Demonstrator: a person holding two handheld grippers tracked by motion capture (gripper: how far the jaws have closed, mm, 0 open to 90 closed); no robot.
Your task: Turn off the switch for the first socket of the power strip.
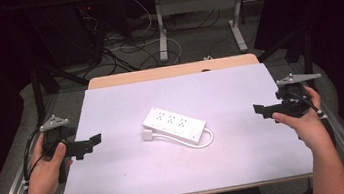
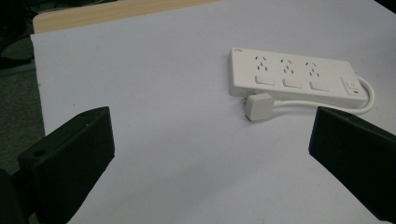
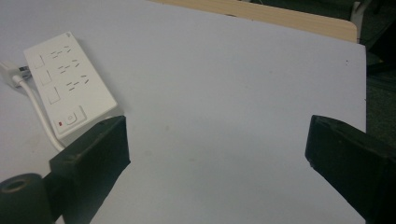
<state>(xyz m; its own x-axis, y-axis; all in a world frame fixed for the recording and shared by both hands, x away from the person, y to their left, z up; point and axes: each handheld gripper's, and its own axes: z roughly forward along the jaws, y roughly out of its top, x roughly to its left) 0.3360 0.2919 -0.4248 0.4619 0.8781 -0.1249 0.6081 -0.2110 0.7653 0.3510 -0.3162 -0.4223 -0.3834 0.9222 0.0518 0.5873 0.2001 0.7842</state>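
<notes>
1. Lying mid-desk, the white power strip [image 1: 174,125] has its plug [image 1: 147,134] resting just beside its near side, cord looped around one end.
2. Left gripper [image 1: 96,139] and right gripper [image 1: 258,110] hover at opposite desk [image 1: 121,184] edges, jaws wide apart, empty.
3. Likely best: approach inward over the bare surface, steadying the strip before handling the plug.

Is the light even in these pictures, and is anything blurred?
High view: bright white table cover, very dark surroundings. Left gripper view: white rectangular plastic power strip sharp, with a soft shadow beside it; near black jaws slightly soft. Right gripper view: the same.
</notes>
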